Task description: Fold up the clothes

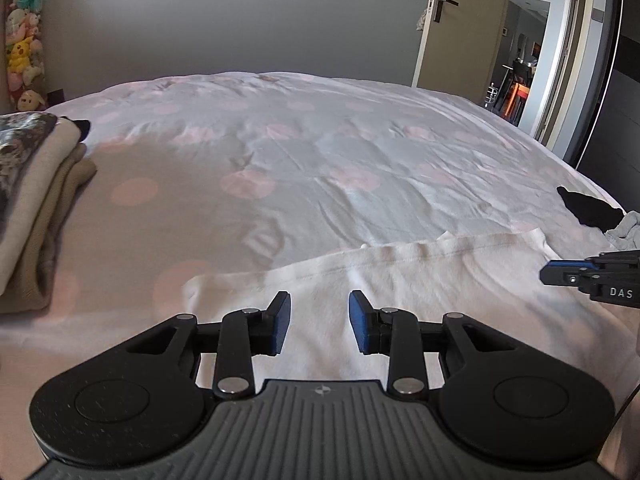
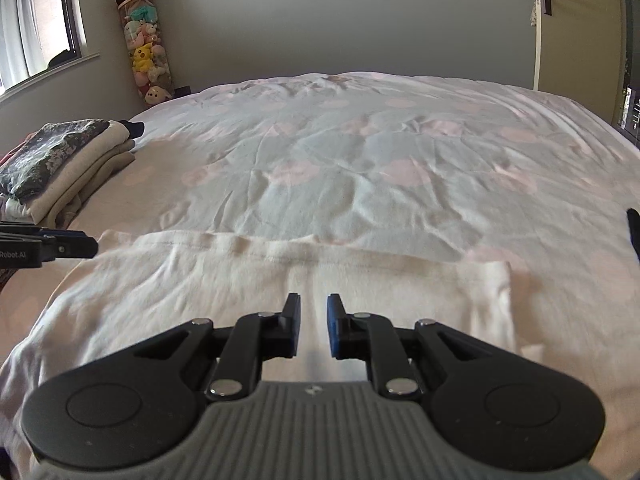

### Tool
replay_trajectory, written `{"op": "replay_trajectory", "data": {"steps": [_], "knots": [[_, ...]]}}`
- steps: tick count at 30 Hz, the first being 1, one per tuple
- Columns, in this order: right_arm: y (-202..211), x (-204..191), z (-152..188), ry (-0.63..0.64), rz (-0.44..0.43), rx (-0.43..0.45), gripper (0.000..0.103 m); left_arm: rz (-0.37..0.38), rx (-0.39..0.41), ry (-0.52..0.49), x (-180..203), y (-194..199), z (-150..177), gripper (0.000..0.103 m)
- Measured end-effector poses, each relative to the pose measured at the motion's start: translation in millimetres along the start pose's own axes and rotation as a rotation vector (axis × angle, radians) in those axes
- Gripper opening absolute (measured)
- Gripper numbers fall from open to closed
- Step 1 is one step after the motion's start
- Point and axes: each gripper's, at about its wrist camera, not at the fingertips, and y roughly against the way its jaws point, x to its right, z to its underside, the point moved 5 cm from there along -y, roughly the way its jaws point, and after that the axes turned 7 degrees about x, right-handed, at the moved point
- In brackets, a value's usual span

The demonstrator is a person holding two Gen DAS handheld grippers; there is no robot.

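One pale cream garment (image 2: 256,292) is lying flat across the near part of the bed (image 2: 360,152), its hemmed far edge running straight from side to side. Two grippers are hovering over it. The left gripper (image 1: 319,322) is holding its two blue-padded fingers apart with only cloth showing beneath the gap; nothing is being pinched. The right gripper (image 2: 313,326) is keeping its two fingers closer together, a narrow gap still showing between the pads, and it is gripping nothing either. Each gripper is showing up at the edge of the other's camera view, level with the garment's far hem.

The bed is wearing one white cover printed with large pink dots, and it is lying wrinkled. At the left edge of the bed, one stack of folded clothes (image 2: 68,160) is sitting: a dark patterned piece on top, at least two beige pieces under it. At the right edge, one black item (image 1: 588,208) and one grey crumpled piece (image 1: 626,232) are lying just beside each other. One tall column of plush toys (image 2: 148,44) is standing in the corner, topped by a panda. One door (image 1: 460,20) is standing open.
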Motion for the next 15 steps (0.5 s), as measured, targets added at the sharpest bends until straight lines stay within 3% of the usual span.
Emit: {"op": "replay_trajectory", "data": {"steps": [6,9,15], "knots": [[59.8,15.1,27.1,-0.099,0.069,-0.026,0.019,-0.064,-0.016,0.066,-19.7,66.3,25.7,0.030],[88.5,26.6,38.1,-0.153,0.127,-0.034,0.031,-0.078,-0.047,0.100,-24.8,90.4,44.1,0.031],[120.8,55.6,67.1,-0.316,0.236,-0.064,0.039,-0.078,-0.115,0.219,-32.1,108.5,96.5,0.037]]}}
